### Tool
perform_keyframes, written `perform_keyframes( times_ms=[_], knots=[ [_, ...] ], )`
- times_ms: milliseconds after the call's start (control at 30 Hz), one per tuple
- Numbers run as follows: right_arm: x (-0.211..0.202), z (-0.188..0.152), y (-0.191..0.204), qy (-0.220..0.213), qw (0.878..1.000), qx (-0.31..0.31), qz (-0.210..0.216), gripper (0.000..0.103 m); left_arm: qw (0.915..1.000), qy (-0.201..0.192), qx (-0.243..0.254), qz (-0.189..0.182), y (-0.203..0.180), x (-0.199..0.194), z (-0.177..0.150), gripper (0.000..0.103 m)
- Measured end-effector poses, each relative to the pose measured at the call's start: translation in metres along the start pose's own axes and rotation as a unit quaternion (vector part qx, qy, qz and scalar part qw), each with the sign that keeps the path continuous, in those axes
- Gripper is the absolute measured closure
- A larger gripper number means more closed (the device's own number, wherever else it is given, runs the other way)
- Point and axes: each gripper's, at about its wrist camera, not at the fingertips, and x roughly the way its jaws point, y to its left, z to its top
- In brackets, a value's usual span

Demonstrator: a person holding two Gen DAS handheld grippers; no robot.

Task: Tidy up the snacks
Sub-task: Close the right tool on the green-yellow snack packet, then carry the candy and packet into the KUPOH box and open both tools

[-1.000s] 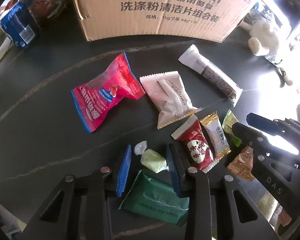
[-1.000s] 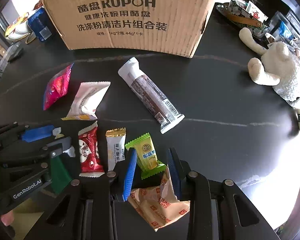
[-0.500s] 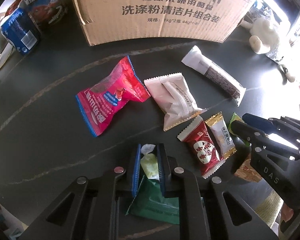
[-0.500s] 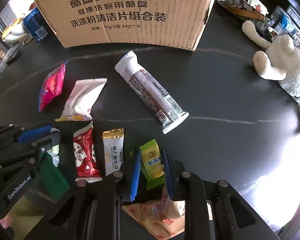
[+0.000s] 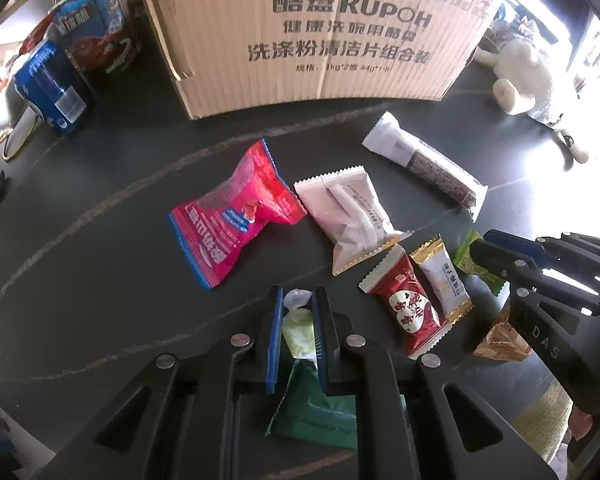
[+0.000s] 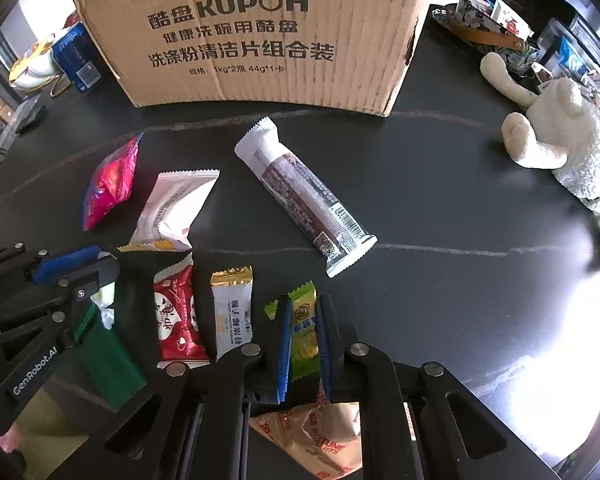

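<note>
Several snack packets lie on a dark table (image 5: 80, 260) before a cardboard box (image 5: 300, 32). My left gripper (image 5: 297, 294) points down, its blue pads pressing a pale green wrapped candy (image 5: 298, 330) above a dark green pack (image 5: 320, 412). My right gripper (image 6: 303, 300) has its jaws closing, and the pads press on a green-and-yellow candy packet (image 6: 305, 332). An orange packet (image 6: 316, 436) lies beneath it. Between the grippers rest a red packet (image 5: 410, 308) and a gold-and-white candy (image 5: 444, 280).
Farther out lie a pink-red bag (image 5: 236, 224), a pale pink packet (image 5: 348, 212) and a long white-and-brown bar (image 5: 424, 164). Blue cartons (image 5: 52, 84) stand at the back left. A white plush toy (image 6: 560, 132) sits at the right.
Both pairs of jaws have narrowed: the left onto the pale green candy, the right onto the green-and-yellow packet. Neither hand has shifted much.
</note>
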Motion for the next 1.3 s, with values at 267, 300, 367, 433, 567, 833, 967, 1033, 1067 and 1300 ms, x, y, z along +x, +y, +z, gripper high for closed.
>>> perform_keyframes(
  times_ms=[267,300,367,433,567,833,967,1033,1067,1300],
  knots=[
    [-0.02,0.001,-0.002,-0.011,1.0,0.0,0.001,0.097,0.9998,-0.016,0.008,0.006,0.0,-0.008,-0.001,0.087],
    [-0.022,0.001,-0.001,-0.012,1.0,-0.001,0.0,0.097,0.9997,-0.02,0.01,0.008,-0.001,-0.01,0.0,0.087],
    [-0.022,0.001,0.003,-0.014,1.0,-0.001,0.0,0.097,0.9996,-0.024,0.012,0.01,0.0,-0.013,-0.002,0.087],
    [-0.023,0.0,0.005,-0.015,1.0,0.001,0.001,0.098,0.9995,-0.027,0.012,0.009,-0.002,-0.015,-0.002,0.087],
    [-0.029,-0.002,0.009,-0.021,1.0,0.0,0.002,0.098,0.9992,-0.035,0.016,0.011,-0.005,-0.019,-0.002,0.087],
    [-0.052,-0.006,0.019,-0.041,0.999,-0.003,0.007,0.099,0.9983,-0.052,0.022,0.011,-0.003,-0.032,-0.004,0.087],
    [-0.067,-0.003,0.018,-0.062,0.998,0.0,0.008,0.099,0.9968,-0.073,0.029,0.014,-0.003,-0.046,-0.001,0.088],
    [-0.074,0.0,0.017,-0.071,0.997,0.001,0.012,0.099,0.9959,-0.083,0.033,0.016,-0.003,-0.055,0.004,0.088],
    [-0.078,0.002,0.016,-0.076,0.997,0.003,0.013,0.099,0.9956,-0.086,0.033,0.015,-0.002,-0.058,0.007,0.088],
    [-0.11,0.021,0.016,-0.118,0.993,0.006,0.018,0.099,0.9904,-0.13,0.042,0.021,-0.001,-0.097,0.03,0.088]
  ],
)
